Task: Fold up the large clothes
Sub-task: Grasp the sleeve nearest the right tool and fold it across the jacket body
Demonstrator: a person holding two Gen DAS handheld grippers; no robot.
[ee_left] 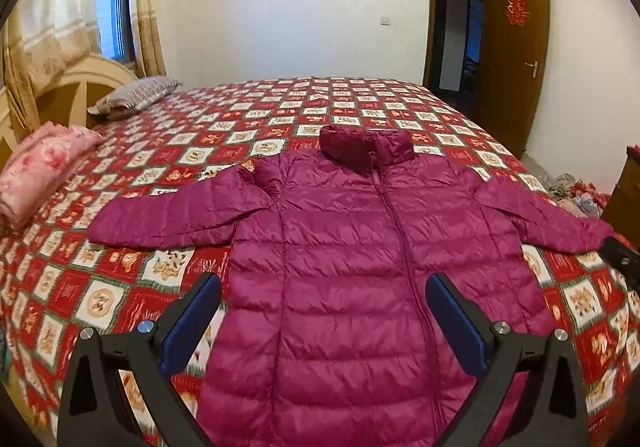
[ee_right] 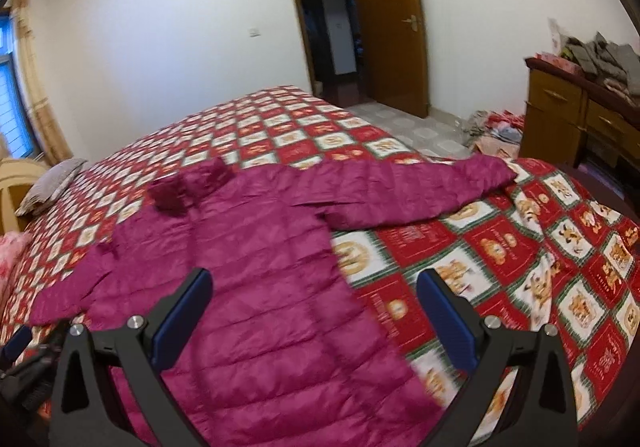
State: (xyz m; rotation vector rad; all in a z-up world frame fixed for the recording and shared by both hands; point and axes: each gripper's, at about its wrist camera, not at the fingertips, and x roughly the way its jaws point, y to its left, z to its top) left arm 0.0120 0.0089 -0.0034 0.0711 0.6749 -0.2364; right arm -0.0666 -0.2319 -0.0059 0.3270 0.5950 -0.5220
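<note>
Left wrist view: from the bed's (ee_left: 120,287) near edge, facing straight up the jacket (ee_left: 340,267) toward the far wall; right wrist view: further right, angled leftward — both close above the hem, sharing jacket, bedspread, door (ee_right: 392,19)

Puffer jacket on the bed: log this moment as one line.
jacket: flat, sleeves spread, unfolded | left gripper: open, above jacket | right gripper: open, over its edge

Shiny, quilted, puffy magenta cloth on the jacket (ee_left: 352,247). Matt printed cotton-like bedspread (ee_left: 168,151). Varnished brown wood on the door (ee_right: 392,27).
</note>
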